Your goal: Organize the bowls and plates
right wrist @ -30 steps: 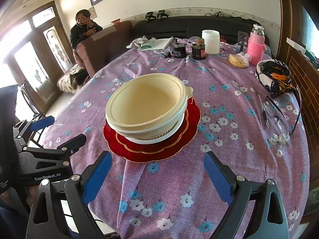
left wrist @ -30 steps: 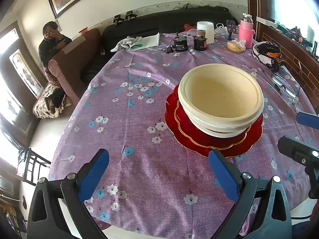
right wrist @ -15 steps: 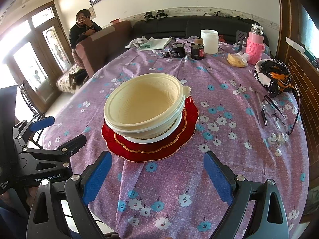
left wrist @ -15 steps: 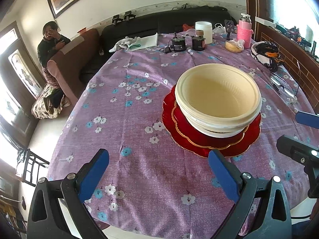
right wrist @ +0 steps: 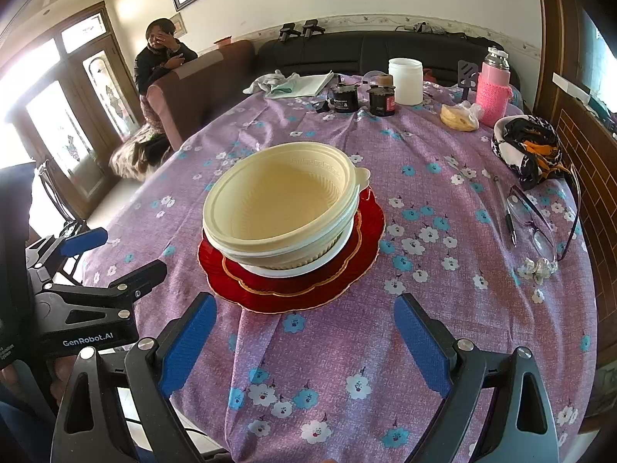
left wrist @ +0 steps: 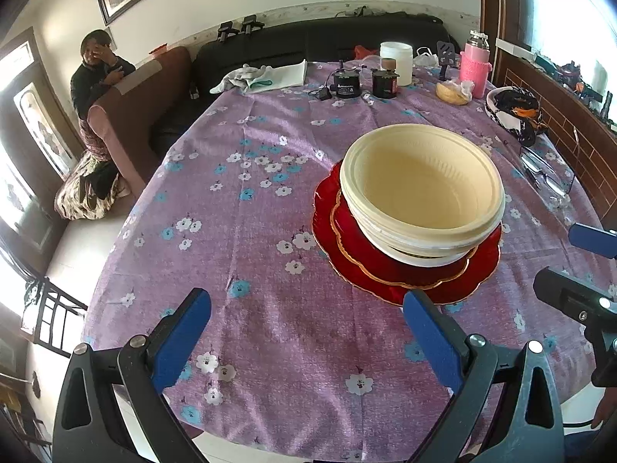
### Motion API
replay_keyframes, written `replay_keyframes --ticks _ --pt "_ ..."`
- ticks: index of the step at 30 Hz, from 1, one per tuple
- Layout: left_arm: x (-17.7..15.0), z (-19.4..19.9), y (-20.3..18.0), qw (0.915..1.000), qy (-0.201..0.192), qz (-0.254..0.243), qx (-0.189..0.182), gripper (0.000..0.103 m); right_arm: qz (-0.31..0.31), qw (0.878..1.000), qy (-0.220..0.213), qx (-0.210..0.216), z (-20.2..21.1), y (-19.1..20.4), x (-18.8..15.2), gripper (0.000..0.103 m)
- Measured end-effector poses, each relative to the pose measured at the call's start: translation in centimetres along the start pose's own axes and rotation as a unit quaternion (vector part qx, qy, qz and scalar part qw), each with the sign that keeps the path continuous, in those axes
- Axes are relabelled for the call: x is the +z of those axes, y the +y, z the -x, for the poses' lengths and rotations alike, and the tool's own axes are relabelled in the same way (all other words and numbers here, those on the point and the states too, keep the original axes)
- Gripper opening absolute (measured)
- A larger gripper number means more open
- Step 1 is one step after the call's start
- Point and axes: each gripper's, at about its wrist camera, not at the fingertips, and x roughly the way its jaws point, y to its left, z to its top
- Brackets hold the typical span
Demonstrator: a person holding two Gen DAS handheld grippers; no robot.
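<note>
Purple flowered cloth covers the bench (left wrist: 270, 231) before us, and we read it from the left, where a seated person (right wrist: 162, 54) leans behind a brown sofa (right wrist: 208, 81) by the glass doors. Our left gripper (left wrist: 306, 328) hovers over the near edge with its blue jaws wide apart and holding nothing. Just ahead and to its right stands the stack: cream bowls (left wrist: 422, 189) nested together, resting on a white plate (right wrist: 293, 270), which sits on red plates (right wrist: 308, 289) with gold edging. Our right gripper (right wrist: 304, 332) likewise hangs short of the stack, jaws spread and bare, not touching the red rim. Toward the far edge we see dark jars (right wrist: 362, 98) and a white container (right wrist: 405, 81), then a pink flask (right wrist: 493, 88). At the right lie a pen (right wrist: 507, 212) and glasses (right wrist: 540, 223).
</note>
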Motion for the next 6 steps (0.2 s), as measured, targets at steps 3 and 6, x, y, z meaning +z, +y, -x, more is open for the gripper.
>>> replay_keyframes --ticks 3,6 --pt "-0.15 0.0 0.3 0.9999 0.007 0.008 -0.006 0.1 0.0 1.0 0.0 0.0 -0.01 -0.01 0.0 0.095" --pt "-0.32 0.12 0.55 0.9999 0.007 0.012 -0.01 0.1 0.001 1.0 0.0 0.0 -0.01 -0.03 0.03 0.095"
